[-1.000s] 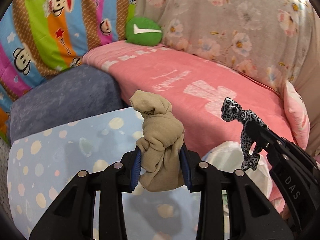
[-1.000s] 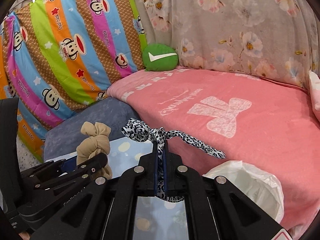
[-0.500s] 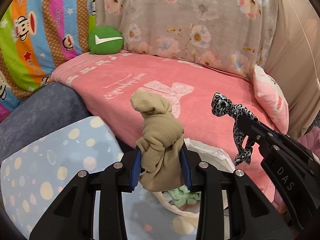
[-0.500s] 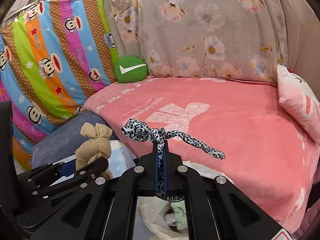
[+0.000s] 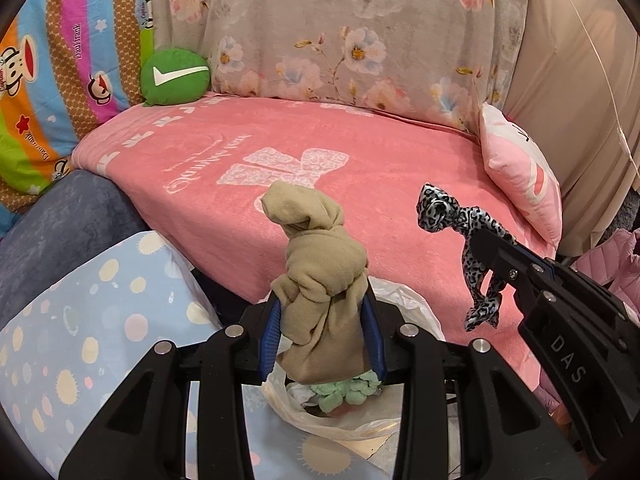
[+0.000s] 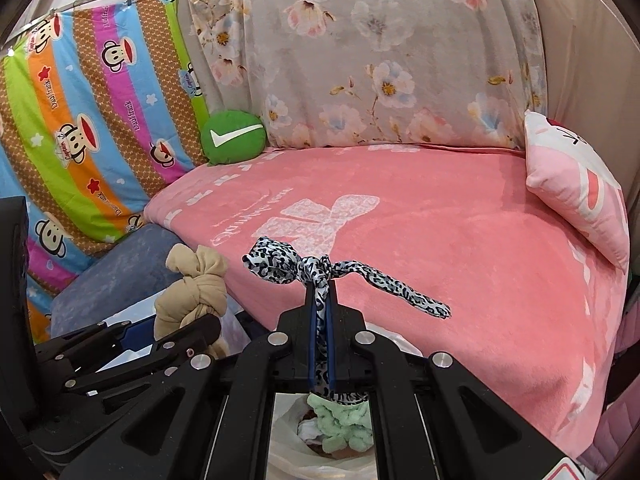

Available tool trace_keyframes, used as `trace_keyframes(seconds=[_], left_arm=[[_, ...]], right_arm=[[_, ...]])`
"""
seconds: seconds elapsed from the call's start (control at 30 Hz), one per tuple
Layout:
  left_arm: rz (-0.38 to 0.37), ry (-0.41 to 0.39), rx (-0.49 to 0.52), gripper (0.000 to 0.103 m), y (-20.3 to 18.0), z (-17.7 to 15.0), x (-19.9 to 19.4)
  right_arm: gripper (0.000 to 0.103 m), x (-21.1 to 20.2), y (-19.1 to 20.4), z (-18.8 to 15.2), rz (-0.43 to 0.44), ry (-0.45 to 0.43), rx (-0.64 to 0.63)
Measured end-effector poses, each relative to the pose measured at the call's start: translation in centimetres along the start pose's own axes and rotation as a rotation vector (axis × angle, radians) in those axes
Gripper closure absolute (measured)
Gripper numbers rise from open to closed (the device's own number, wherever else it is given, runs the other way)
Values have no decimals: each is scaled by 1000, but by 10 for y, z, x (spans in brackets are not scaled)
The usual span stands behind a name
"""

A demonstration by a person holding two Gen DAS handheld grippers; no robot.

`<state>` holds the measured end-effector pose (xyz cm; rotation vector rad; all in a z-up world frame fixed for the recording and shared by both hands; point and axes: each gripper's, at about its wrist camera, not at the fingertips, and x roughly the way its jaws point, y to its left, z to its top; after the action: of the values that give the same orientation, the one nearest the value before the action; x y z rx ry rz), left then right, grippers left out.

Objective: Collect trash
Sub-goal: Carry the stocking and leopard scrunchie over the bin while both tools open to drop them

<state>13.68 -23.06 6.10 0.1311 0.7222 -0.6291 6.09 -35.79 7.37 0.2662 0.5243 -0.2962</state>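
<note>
You are at the drop-off: left gripper [image 5: 322, 344] clenches the tan rag [image 5: 320, 280], right gripper [image 6: 320, 344] pinches the spotted strip [image 6: 316, 272], both above the near trash bag [image 5: 408, 304]. Next, release over its mouth.

Tan knotted cloth [image 5: 320, 280]; leopard-print strip [image 6: 316, 272]; pink blanket [image 6: 460, 248]; green cushion [image 6: 233, 136].
</note>
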Motion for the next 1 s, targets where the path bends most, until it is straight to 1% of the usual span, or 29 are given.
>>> trace_keyframes(seconds=[0.13,0.17,0.2,0.23,0.27,0.3,0.33,0.37,0.47,0.5,0.57,0.7,0.87,1.0], left_arm=[[-5,3,0,65,-3,0,6],[-1,0,0,61,-3,0,8],[3,-3,0,53,-4,0,9],[8,-7,2,49,-4,0,9],[14,-16,3,41,-4,0,8],[28,-23,3,33,-4,1,7],[42,-29,5,30,-4,1,6],[49,-34,3,29,-2,1,6],[56,-32,-13,29,4,2,6],[61,-33,-18,29,6,2,5],[69,-36,-19,29,9,2,4],[76,-38,-26,29,14,0,1],[85,-39,-28,29,20,-3,-3],[90,-41,-28,29,23,-7,-8]], right_arm=[[99,3,-6,0,-8,3,5],[99,4,-8,0,-10,4,10],[99,6,-9,1,-11,7,15],[98,7,-11,1,-10,11,23],[94,9,-14,1,-5,17,33],[93,10,-15,1,-5,20,39],[91,11,-17,0,-12,17,45],[84,12,-18,0,-12,18,50],[73,12,-17,0,-15,14,49],[70,13,-16,0,-13,14,46],[62,12,-13,1,-15,10,36],[59,12,-9,0,-13,11,30],[53,9,-6,-2,-13,11,21],[53,6,0,-5,-19,16,-1]])
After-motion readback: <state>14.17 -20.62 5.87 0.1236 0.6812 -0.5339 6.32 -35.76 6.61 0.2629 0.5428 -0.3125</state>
